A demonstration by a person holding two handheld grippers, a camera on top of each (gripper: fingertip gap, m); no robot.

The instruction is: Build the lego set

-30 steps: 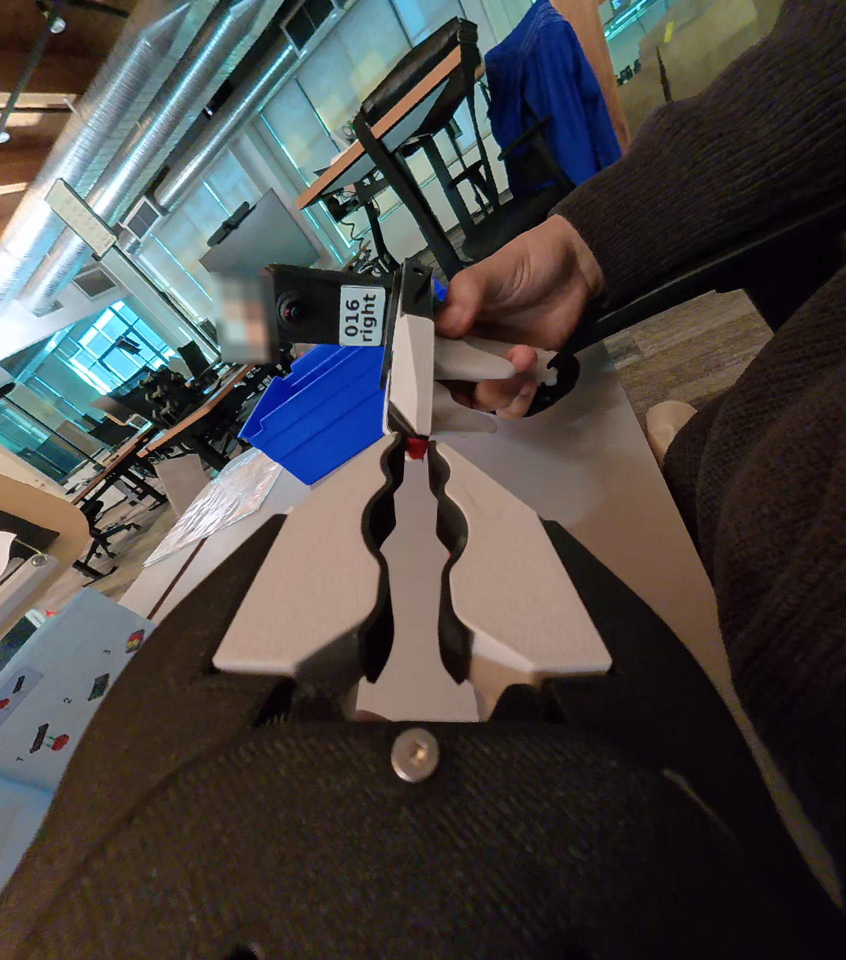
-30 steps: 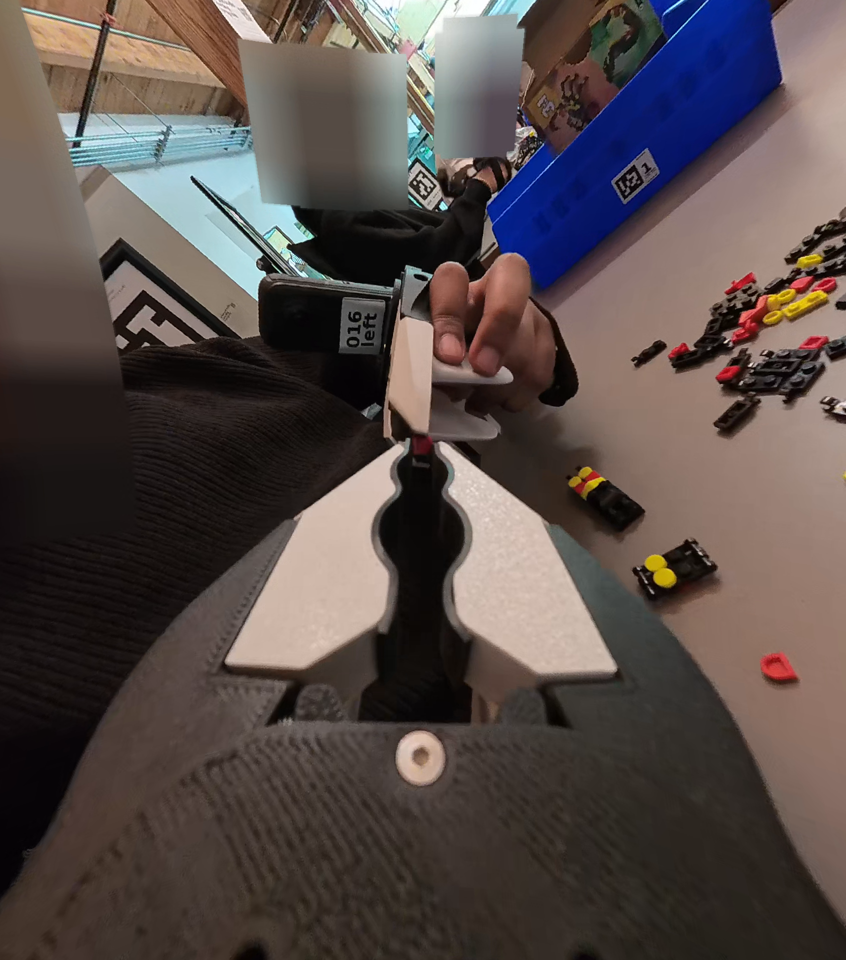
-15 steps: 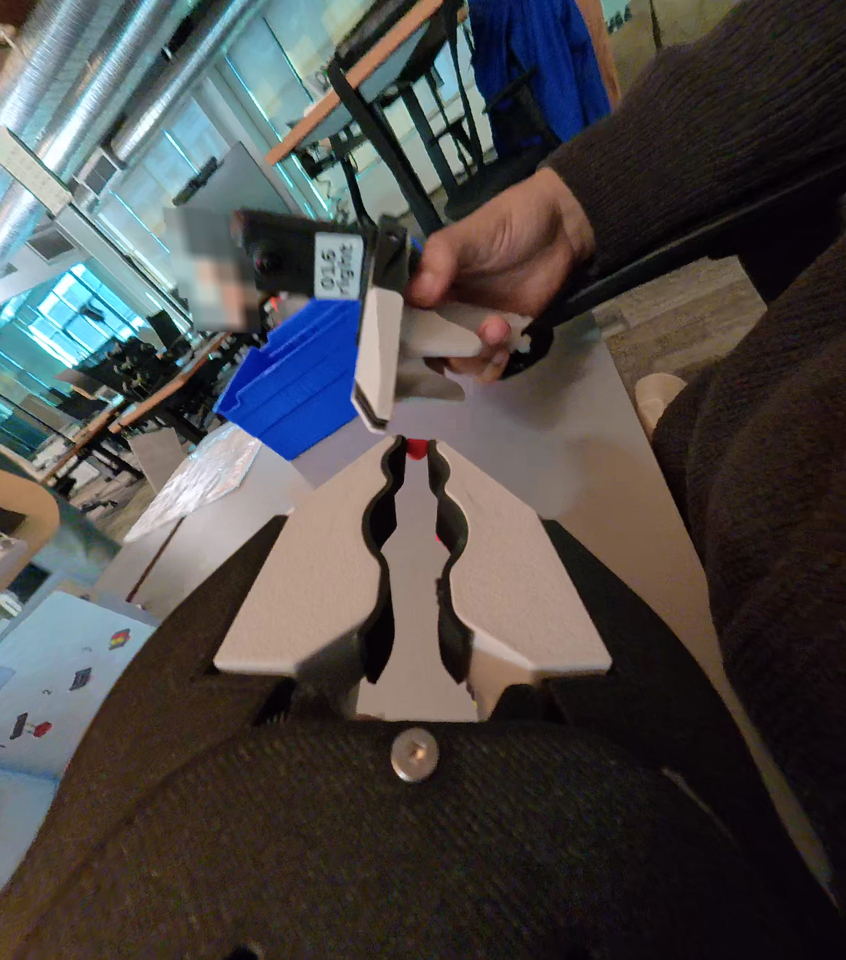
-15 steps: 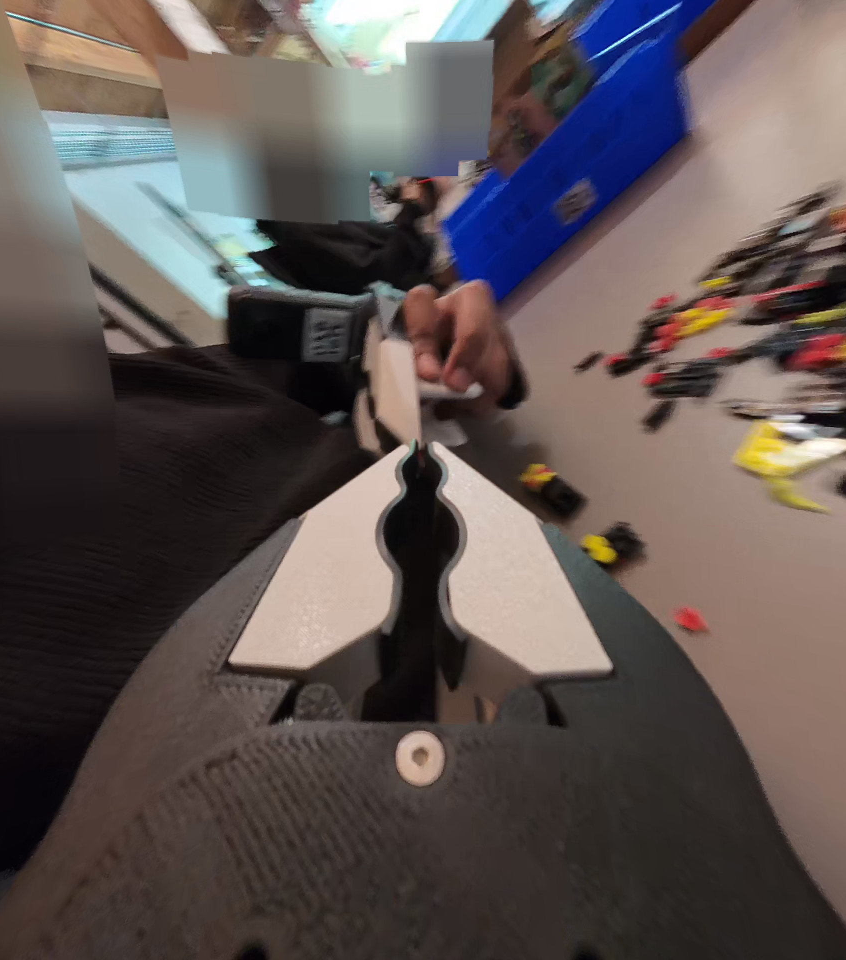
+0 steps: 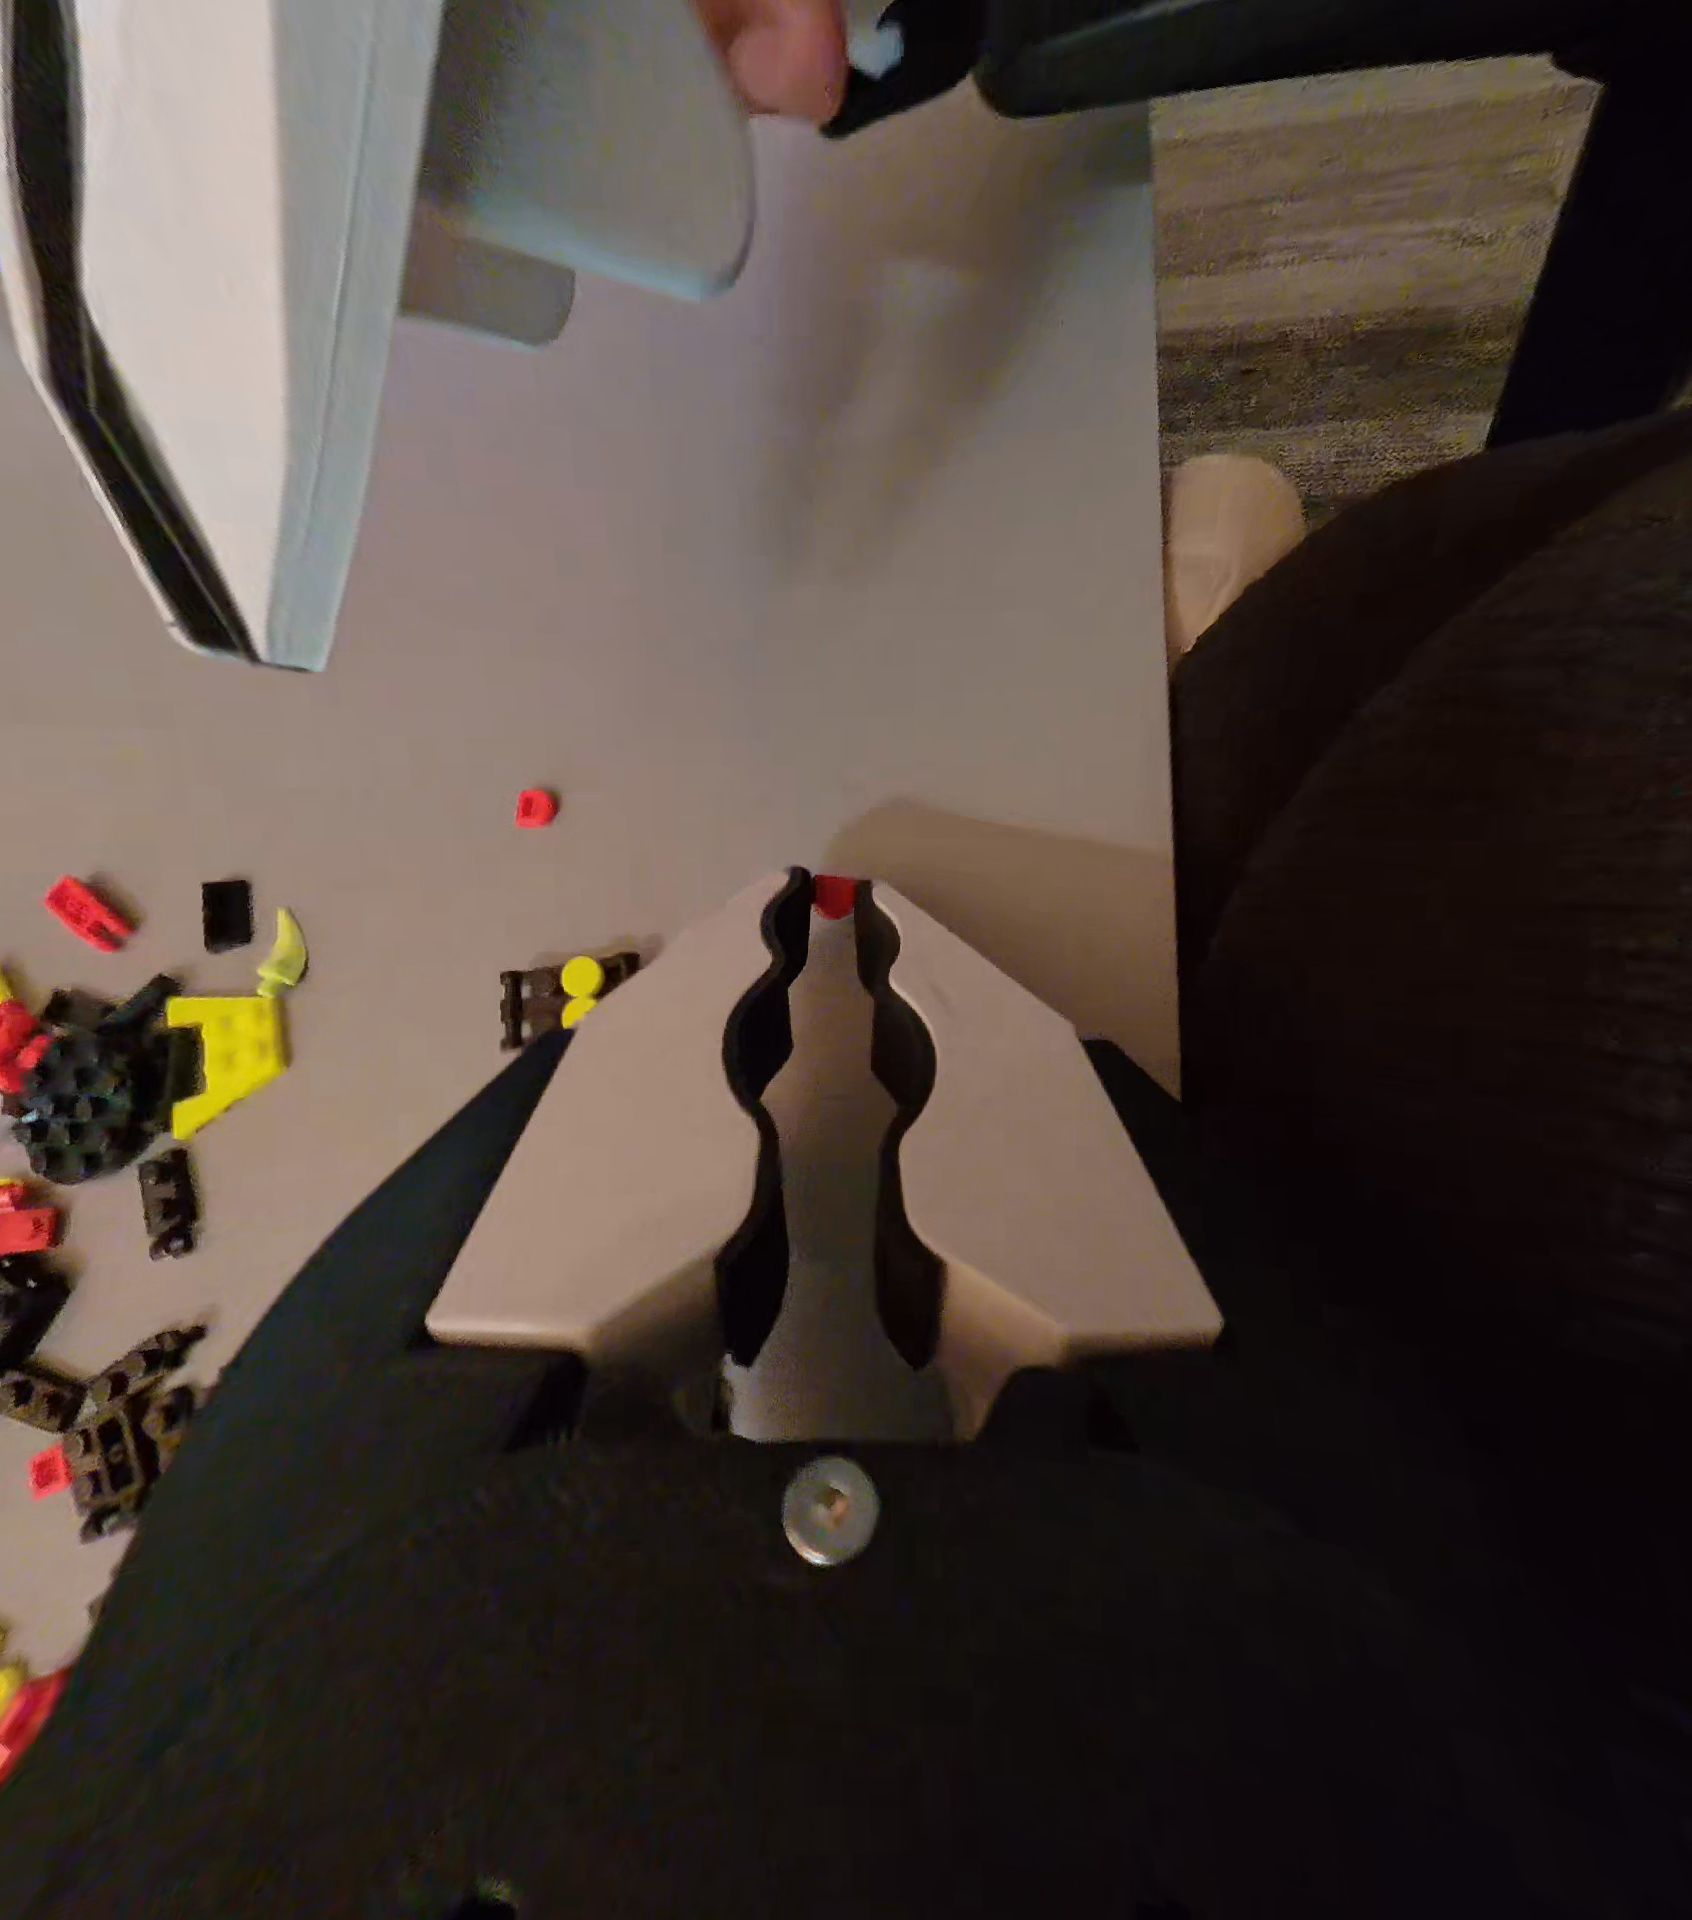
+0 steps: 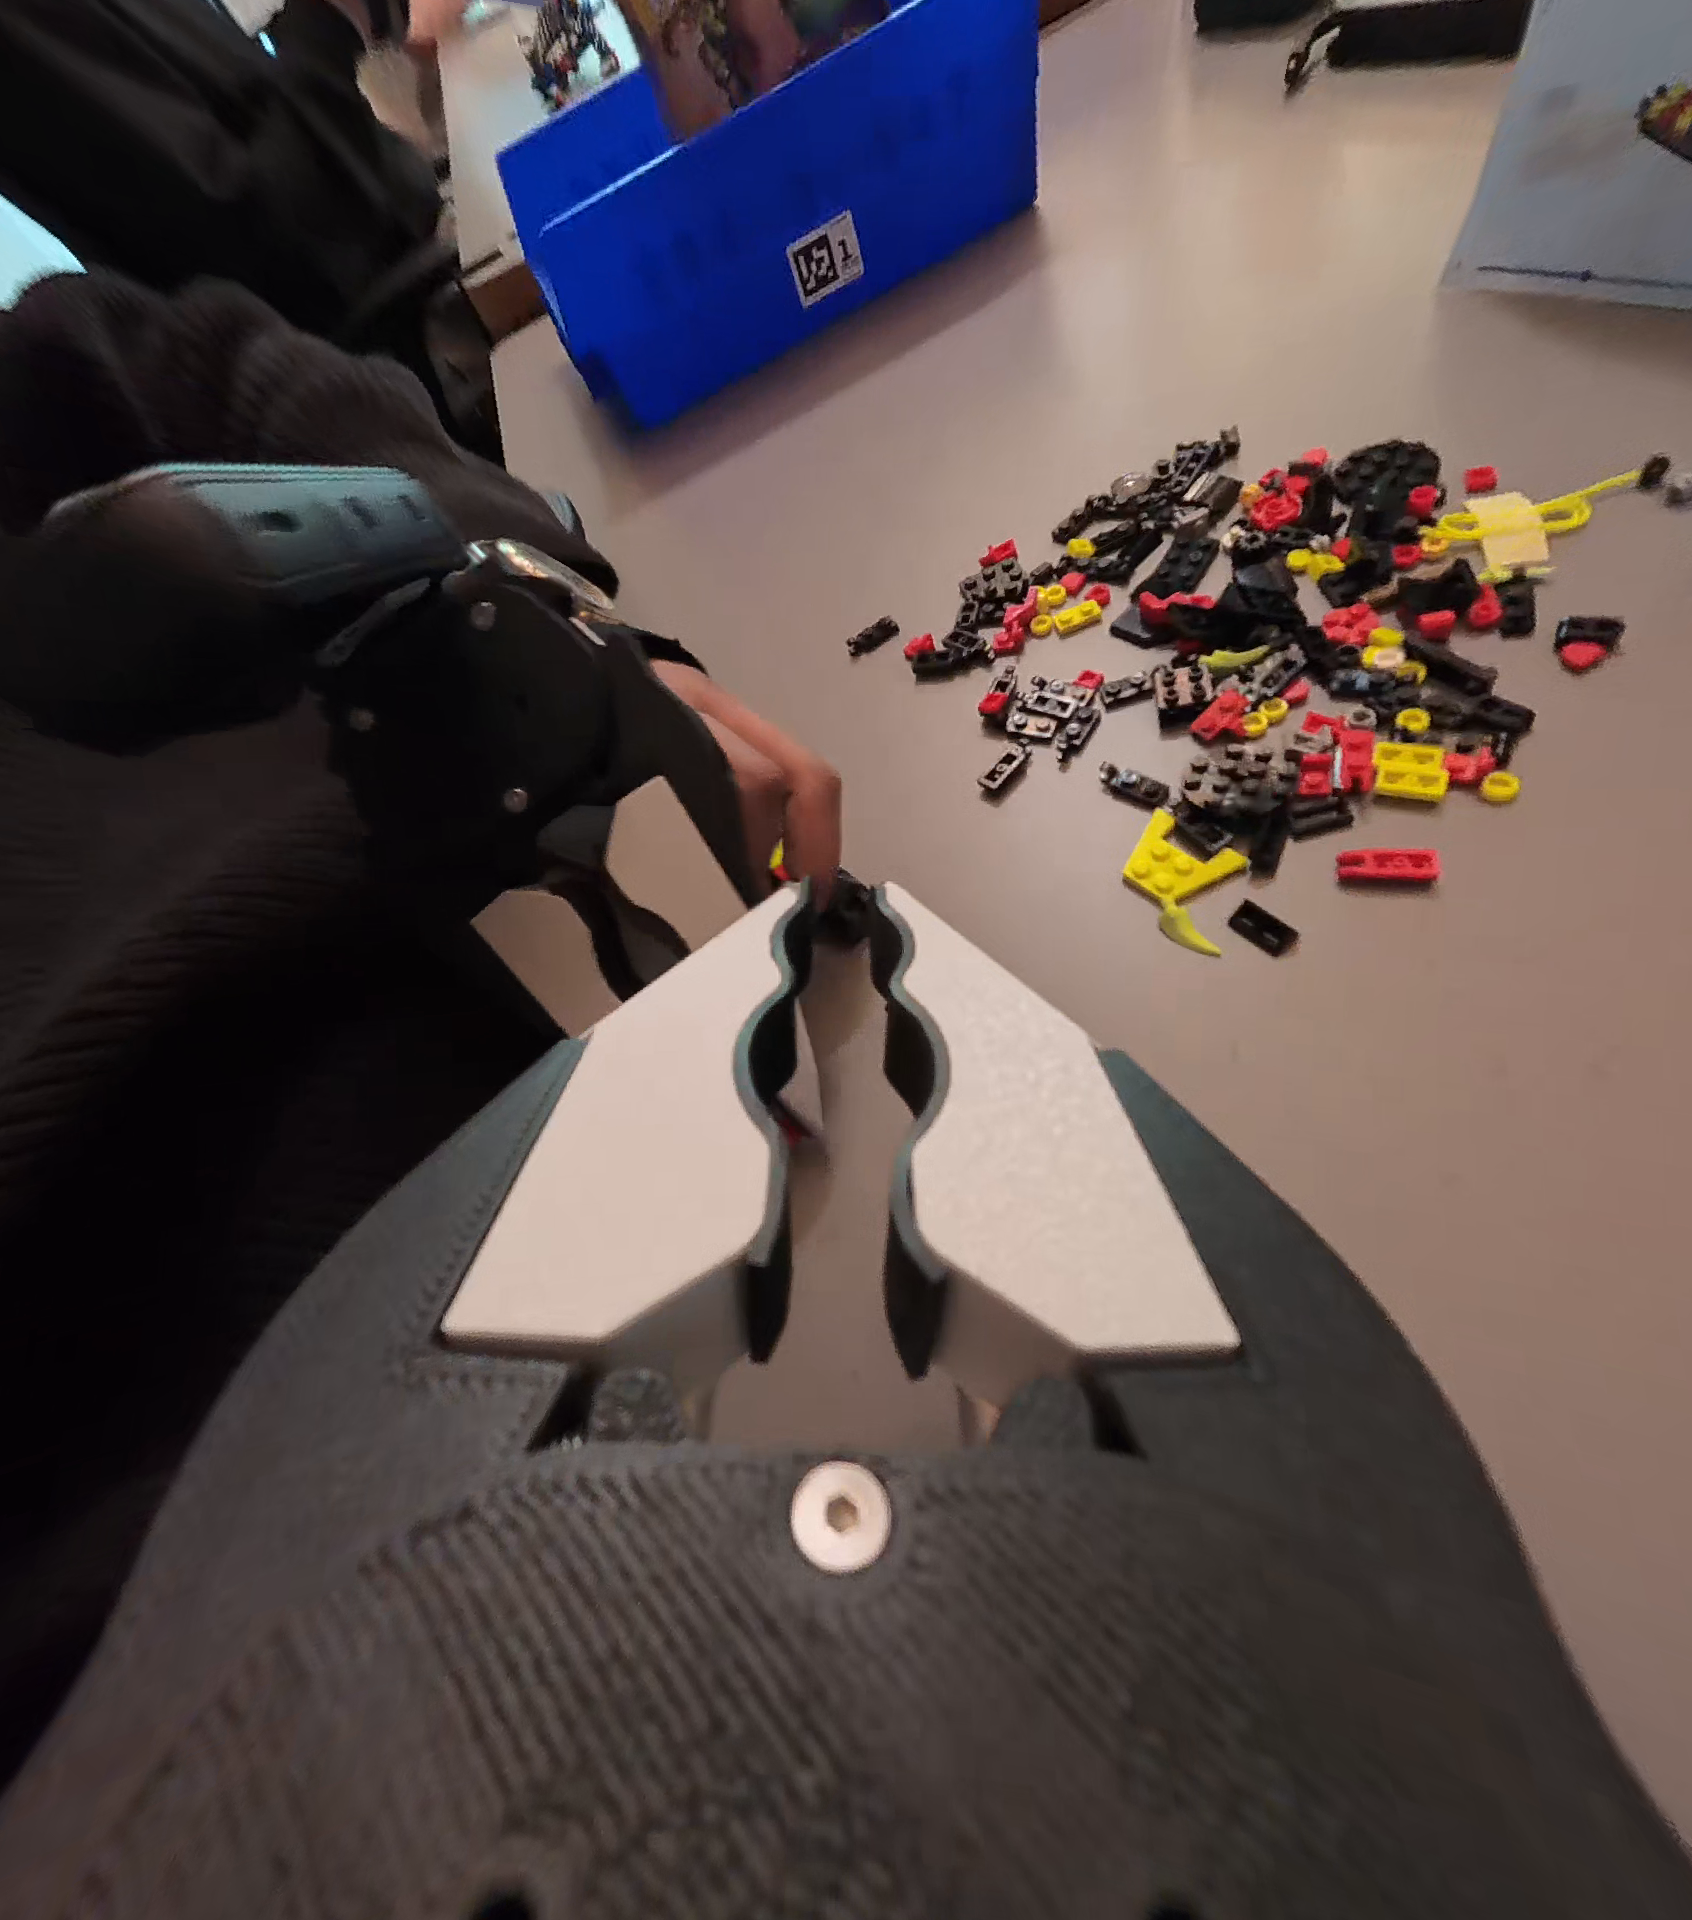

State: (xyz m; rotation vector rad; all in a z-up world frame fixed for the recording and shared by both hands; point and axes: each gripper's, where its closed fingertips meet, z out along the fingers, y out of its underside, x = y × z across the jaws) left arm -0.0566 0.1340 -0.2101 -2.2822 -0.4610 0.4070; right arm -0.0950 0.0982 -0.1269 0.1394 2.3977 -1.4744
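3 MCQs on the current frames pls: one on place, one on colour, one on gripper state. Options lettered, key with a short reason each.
1. Where does the blue bin stand relative to the pile of loose pieces, in the right wrist view?
A. beyond it, toward the table's far left
B. on top of it
C. on the floor

2. What colour is the small piece at the left gripper tips?
A. yellow
B. red
C. blue

3. How is the right gripper?
A. wide open, empty
B. out of view
C. closed on a small black piece

Key: 1 A, the bin sits on the table behind and left of the pile. 2 B, red shows between the tips. 3 C, the tips pinch a dark part.
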